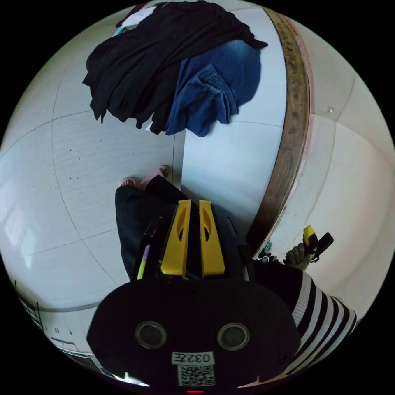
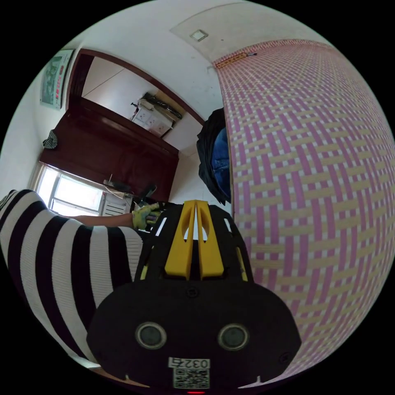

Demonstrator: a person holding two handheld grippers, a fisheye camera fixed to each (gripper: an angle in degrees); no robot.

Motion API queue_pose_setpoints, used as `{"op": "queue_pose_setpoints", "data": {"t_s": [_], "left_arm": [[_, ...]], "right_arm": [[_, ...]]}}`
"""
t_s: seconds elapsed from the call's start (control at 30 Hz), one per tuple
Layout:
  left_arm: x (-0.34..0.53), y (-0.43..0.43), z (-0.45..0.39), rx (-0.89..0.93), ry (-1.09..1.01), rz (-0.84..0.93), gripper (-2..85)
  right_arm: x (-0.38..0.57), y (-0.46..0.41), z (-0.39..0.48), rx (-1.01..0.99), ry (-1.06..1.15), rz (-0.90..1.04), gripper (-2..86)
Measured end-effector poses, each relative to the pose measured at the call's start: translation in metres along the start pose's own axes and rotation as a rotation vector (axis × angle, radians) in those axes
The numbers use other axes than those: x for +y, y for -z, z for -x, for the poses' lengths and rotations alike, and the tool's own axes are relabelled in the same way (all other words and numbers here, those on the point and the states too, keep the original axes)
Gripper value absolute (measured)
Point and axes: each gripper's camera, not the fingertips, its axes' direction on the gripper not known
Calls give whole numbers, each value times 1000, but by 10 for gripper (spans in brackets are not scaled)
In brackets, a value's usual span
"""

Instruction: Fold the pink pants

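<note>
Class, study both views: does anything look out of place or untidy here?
Yes. A black garment and blue jeans lie heaped, unfolded, overhanging the edge of the woven mat toward the tiled floor. Both grippers, left and right, are shut and hold nothing.

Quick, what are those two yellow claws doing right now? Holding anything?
Left claw: closed, nothing between its jaws.
Right claw: closed, also holding nothing.

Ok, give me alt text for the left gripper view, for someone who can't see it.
The left hand-held gripper, yellow jaws nearly together and holding nothing, points down at a pale tiled floor. Beyond it, a heap of black cloth and blue denim lies beside a wood-edged mat; the person's striped sleeve is alongside.
</note>
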Motion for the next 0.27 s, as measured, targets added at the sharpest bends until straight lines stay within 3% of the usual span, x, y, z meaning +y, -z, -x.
{"op": "queue_pose_setpoints", "data": {"t_s": [0.27], "left_arm": [[-24,134,-97,6,71,-199,10]], "right_arm": [[-17,7,-86,10,-32,-87,-10]]}}
